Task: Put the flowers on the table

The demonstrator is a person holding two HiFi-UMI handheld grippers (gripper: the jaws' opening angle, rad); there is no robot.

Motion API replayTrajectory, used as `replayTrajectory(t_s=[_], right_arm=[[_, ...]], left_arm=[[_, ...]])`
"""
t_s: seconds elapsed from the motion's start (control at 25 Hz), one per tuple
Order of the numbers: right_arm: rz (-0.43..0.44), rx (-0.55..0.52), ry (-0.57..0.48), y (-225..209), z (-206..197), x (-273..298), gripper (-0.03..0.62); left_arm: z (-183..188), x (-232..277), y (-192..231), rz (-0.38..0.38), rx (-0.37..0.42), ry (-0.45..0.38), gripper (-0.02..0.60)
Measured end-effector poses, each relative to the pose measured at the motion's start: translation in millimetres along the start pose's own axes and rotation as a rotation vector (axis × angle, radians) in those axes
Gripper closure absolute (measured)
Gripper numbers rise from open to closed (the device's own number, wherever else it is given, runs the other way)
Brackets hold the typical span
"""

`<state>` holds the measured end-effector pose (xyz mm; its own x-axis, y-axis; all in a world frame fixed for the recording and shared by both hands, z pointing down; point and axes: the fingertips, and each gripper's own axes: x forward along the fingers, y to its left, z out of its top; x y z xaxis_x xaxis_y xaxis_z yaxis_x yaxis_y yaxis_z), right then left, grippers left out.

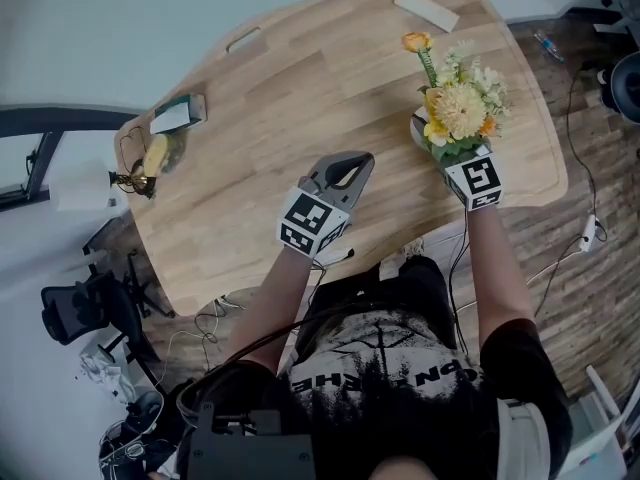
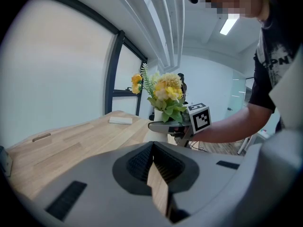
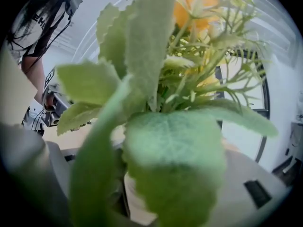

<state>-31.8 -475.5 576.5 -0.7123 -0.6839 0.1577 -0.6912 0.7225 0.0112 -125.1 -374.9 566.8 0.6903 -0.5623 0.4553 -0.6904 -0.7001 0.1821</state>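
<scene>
A bunch of yellow, orange and white flowers (image 1: 458, 108) with green leaves stands in a small white pot (image 2: 158, 122). My right gripper (image 1: 440, 136) is shut on that pot and holds it upright over the right part of the wooden table (image 1: 300, 98). Whether the pot's base touches the table is hidden. In the right gripper view the leaves (image 3: 173, 160) fill almost everything and hide the jaws. My left gripper (image 1: 347, 171) hovers over the table's near middle, to the left of the flowers, shut with nothing in it (image 2: 154, 148).
A white flat box (image 1: 427, 10) lies at the table's far end. A slot (image 1: 243, 40) is cut near the far left edge. A small box (image 1: 178, 114) and a yellow object (image 1: 155, 155) sit at the left corner. A black office chair (image 1: 75, 308) and cables are on the floor.
</scene>
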Motion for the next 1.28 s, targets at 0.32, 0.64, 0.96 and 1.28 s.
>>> replayTrajectory(t_s=[0.32, 0.64, 0.96, 1.28], right_arm=[[-0.009, 0.026, -0.019, -1, 2, -2, 0.301], [-0.004, 0.07, -0.006, 1, -2, -15, 0.283], [0.009, 0.067, 0.027, 4, -6, -40, 0.283], [0.029, 0.056, 0.088, 12, -11, -82, 0.284]], left_arm=[[0, -4, 1, 0.013, 0.003, -0.004, 0.568], [-2, -8, -2, 0.022, 0.002, -0.008, 0.568], [9, -2, -20, 0.013, 0.014, -0.034, 0.568], [22, -1, -47, 0.031, 0.014, -0.082, 0.568]])
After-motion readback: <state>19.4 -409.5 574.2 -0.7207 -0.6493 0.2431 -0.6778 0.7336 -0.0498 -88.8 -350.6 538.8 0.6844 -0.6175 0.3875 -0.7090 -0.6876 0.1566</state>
